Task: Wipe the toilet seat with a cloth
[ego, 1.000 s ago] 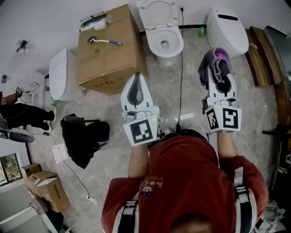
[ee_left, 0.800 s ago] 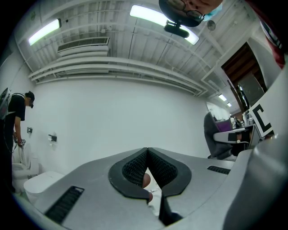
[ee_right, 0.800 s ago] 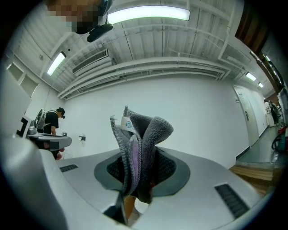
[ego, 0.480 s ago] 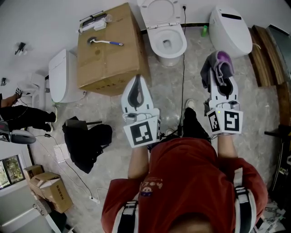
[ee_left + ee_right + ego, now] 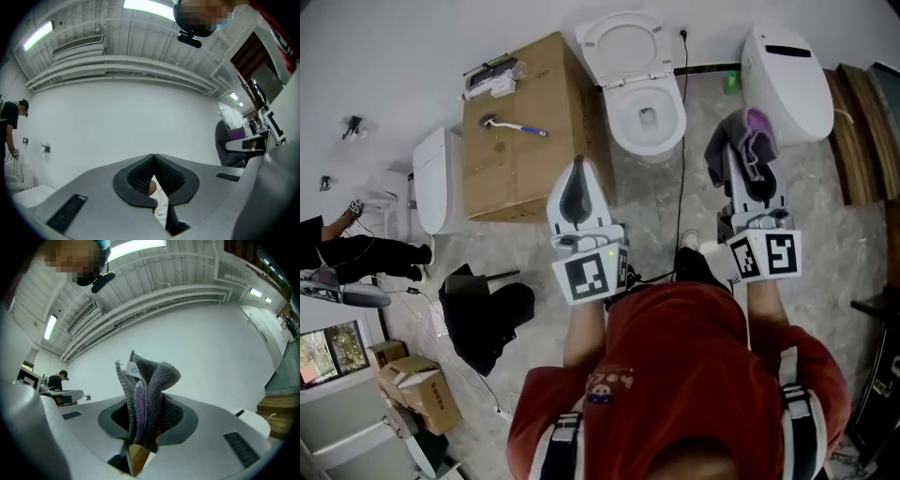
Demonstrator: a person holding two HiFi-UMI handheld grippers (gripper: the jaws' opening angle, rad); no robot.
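On the left, a cardboard box point(image 5: 525, 150) carries a blue-handled brush point(image 5: 516, 127), and just beside its corner the left gripper point(image 5: 578, 167) hangs with its jaws pressed together on nothing. Ahead stands the white toilet point(image 5: 636, 82), lid up, its seat point(image 5: 620, 120) well apart from both tools. To the right, the right gripper point(image 5: 748, 155) is clamped on a grey-and-purple cloth point(image 5: 755, 127), near a second, closed toilet point(image 5: 787, 66).

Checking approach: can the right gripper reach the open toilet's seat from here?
Probably yes: the lid is up, and only floor and a cable lie between the seat and the right gripper's cloth.
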